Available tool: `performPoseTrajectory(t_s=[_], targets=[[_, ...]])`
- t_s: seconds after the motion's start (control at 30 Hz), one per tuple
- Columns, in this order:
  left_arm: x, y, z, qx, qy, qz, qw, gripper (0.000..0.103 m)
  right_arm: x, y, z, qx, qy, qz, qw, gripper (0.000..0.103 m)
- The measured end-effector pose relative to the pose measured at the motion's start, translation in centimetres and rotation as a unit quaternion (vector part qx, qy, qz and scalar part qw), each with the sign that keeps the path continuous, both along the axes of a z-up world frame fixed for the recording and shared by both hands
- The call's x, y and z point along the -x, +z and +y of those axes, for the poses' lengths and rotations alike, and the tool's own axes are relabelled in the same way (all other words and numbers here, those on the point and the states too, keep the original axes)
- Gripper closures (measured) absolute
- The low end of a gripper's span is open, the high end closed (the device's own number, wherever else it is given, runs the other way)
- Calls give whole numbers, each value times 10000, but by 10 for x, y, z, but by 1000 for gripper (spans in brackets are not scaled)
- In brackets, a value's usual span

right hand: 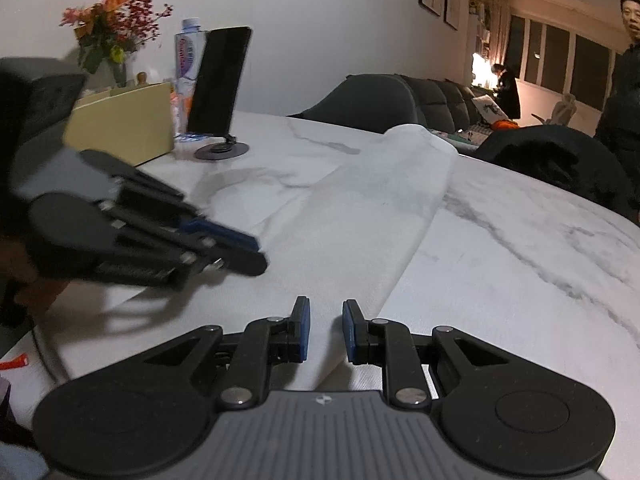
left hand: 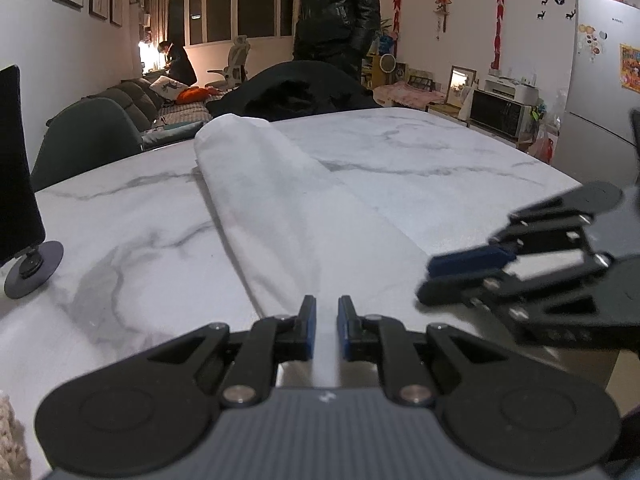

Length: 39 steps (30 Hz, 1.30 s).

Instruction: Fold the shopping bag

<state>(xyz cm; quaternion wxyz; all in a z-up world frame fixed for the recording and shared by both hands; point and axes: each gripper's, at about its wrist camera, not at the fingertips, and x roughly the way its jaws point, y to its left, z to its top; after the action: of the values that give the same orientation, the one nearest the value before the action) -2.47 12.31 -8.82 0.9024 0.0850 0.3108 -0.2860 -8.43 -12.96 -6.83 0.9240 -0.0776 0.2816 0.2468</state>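
A white shopping bag (left hand: 280, 200) lies folded into a long strip on the marble table (left hand: 120, 220), running from the near edge toward the far side. My left gripper (left hand: 327, 300) sits at the strip's near end, its blue pads a narrow gap apart with white showing between them. To its right, my right gripper (left hand: 428, 276) hovers low, blurred. In the right wrist view the bag (right hand: 380, 208) stretches ahead, and my right gripper (right hand: 326, 304) stands slightly open over its near edge. My left gripper (right hand: 252, 252) is just left of it, over the bag.
A phone on a round stand (right hand: 218, 80), a yellow box (right hand: 120, 120), a water bottle (right hand: 188, 48) and flowers (right hand: 116, 20) stand at the table's left end. A black coat (left hand: 296, 88) lies at the far edge. A person (left hand: 336, 12) stands behind it.
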Motion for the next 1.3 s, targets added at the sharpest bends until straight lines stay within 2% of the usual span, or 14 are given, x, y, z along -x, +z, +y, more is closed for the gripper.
performPoseTrajectory(t_s=[0.17,0.43,0.5,0.53,0.57,0.7,0.73,0.77,0.83,0.93,1.17,1.3], targets=[[1,-2,5,112,6,-7,9999,92,31,-1,-8,-121,5,-8,9999,83],[10,2,13,-58,197,26,9998,89,59,-1,-14,-286,-6,38,9996,83],[15,4,14,-89,251,72,9996,81,59,0,-14,-305,-4,58,9995,83],[17,4,16,-79,287,135,9995,70,58,1,-14,-302,0,78,9995,83],[19,4,17,-69,322,197,9993,69,56,2,-14,-295,2,105,9995,84],[27,5,26,45,371,324,9988,69,53,4,-16,-336,-15,215,9992,81],[29,4,26,60,333,295,9990,72,54,5,-18,-354,-26,228,9991,81],[31,4,26,75,295,265,9992,83,55,6,-20,-351,-20,196,9992,80],[34,3,25,102,225,206,9995,86,58,8,-26,-289,38,127,9995,80],[29,3,17,142,297,230,9992,87,56,7,-38,-309,19,220,9993,80],[17,3,-15,25,426,188,9989,87,46,2,-62,-757,-219,438,9959,80],[5,5,-27,-20,311,250,9992,87,39,7,-70,-778,-403,435,9952,79]])
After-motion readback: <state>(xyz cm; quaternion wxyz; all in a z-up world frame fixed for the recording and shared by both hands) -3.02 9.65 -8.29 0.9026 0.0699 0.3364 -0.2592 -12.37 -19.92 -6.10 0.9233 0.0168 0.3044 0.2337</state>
